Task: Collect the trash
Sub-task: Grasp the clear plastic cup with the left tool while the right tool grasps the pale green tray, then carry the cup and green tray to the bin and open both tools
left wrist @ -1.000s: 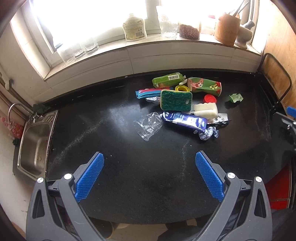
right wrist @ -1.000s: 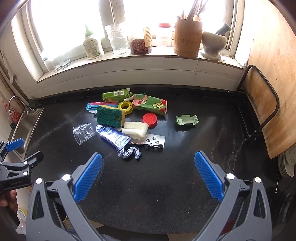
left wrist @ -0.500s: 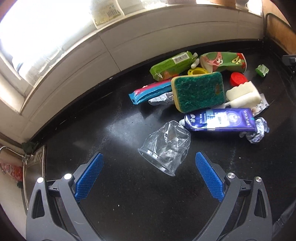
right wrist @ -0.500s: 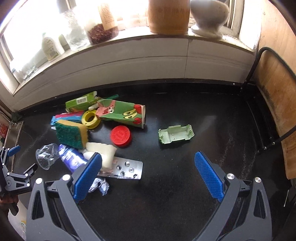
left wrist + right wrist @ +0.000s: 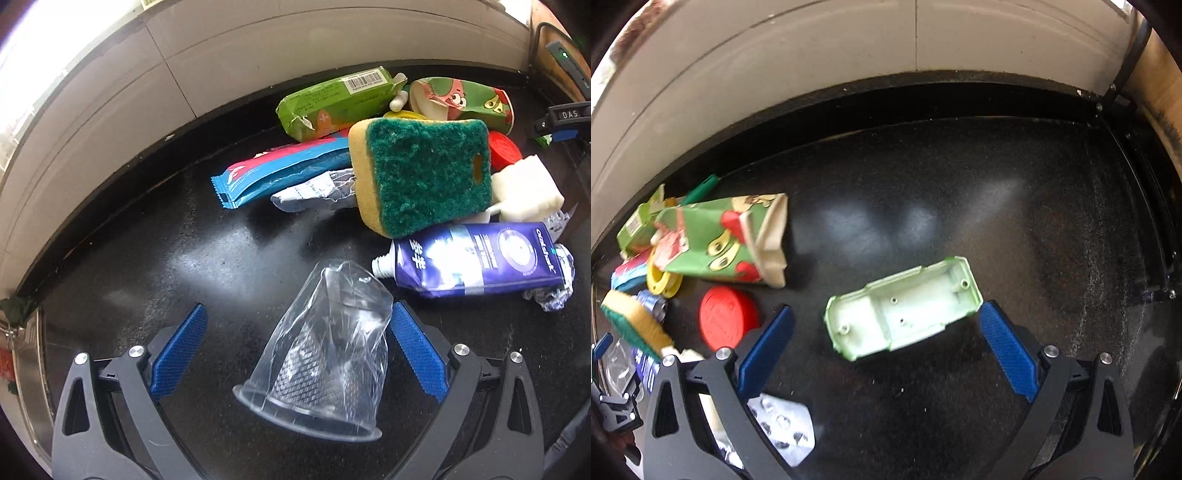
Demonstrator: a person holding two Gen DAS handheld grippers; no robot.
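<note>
In the left wrist view a crushed clear plastic cup point(image 5: 325, 350) lies on the black counter between the open blue pads of my left gripper point(image 5: 295, 350). Past it lie a purple tube point(image 5: 476, 258), a green-topped sponge point(image 5: 424, 173), a green wrapper point(image 5: 332, 103) and a blue-pink wrapper point(image 5: 280, 173). In the right wrist view a pale green plastic toy car shell point(image 5: 905, 308) lies hollow side up between the open pads of my right gripper point(image 5: 886, 347). Neither gripper is shut on anything.
A green printed carton point(image 5: 727, 240), a red lid point(image 5: 726, 317), a yellow ring point(image 5: 661, 284) and a blister pack point(image 5: 783, 424) lie left of the shell. The white tiled wall point(image 5: 849, 74) runs behind the counter. A sink edge point(image 5: 26, 369) shows far left.
Both grippers have moved forward and down to the counter. The cup now sits between the left pads and the green shell between the right pads. Both stay open.
</note>
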